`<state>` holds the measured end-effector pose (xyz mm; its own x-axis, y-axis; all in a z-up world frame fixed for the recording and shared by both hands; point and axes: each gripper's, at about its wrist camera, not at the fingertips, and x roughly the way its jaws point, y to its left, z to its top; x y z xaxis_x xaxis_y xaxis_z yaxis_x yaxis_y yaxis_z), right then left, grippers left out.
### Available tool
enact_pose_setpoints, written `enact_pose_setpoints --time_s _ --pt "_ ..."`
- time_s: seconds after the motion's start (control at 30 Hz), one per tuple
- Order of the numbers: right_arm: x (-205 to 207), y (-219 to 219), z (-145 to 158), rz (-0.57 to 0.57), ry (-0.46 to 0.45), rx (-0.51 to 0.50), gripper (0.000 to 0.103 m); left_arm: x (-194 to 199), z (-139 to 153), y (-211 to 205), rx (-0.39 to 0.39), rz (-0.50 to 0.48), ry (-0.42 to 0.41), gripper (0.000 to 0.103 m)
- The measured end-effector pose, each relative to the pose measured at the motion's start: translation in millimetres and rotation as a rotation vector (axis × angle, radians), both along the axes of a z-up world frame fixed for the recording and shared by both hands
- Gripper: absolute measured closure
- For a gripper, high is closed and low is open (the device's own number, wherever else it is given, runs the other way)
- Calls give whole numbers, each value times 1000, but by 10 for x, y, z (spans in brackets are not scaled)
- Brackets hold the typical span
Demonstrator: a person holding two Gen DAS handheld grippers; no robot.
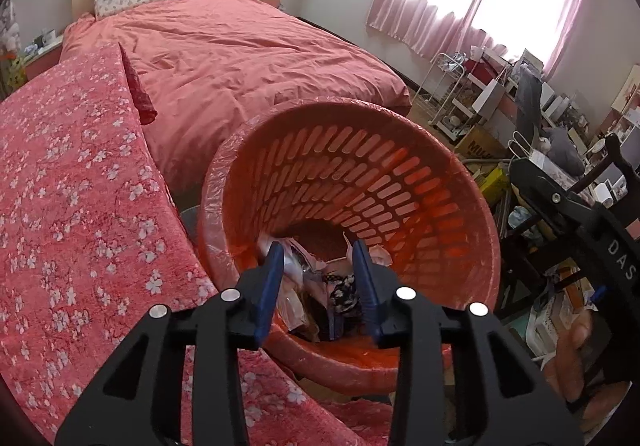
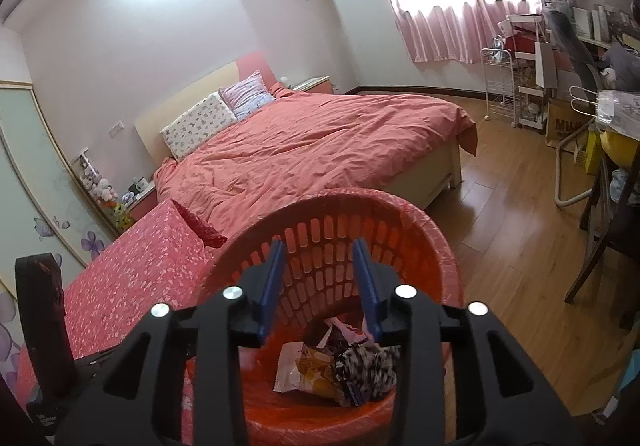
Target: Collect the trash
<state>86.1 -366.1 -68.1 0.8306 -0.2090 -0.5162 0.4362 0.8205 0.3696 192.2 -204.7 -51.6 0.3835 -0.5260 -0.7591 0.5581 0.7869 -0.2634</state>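
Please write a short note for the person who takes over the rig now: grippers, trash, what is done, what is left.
Left gripper: open, empty, over the red basket.
Right gripper: open, empty, over the same basket.
The basket stands beside the flowered blanket, at the foot of the bed.
Done: wrappers already lie inside the basket.
Left: no loose trash shows on the floor in either view; check the rest of the room.

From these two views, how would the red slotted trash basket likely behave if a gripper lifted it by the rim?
The trash basket is thin slotted plastic, so probably light, with a rim that may flex. Its plastic liner looks glossy and could slip. The wrappers inside sit loose and would likely shift if it tilts.
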Motion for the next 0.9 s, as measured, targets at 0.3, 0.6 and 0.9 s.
enact_pose_setpoints --time_s 0.3,0.6,0.9 --pt "-217 175 151 -1 2 -52 47 -134 192 297 -9 46 -44 55" --pt "-816 973 518 61 -32 -235 6 -683 576 1182 -5 226 -181 36" --pt "-1404 1812 662 72 -31 -364 4 -1414 759 1871 68 430 -337 18"
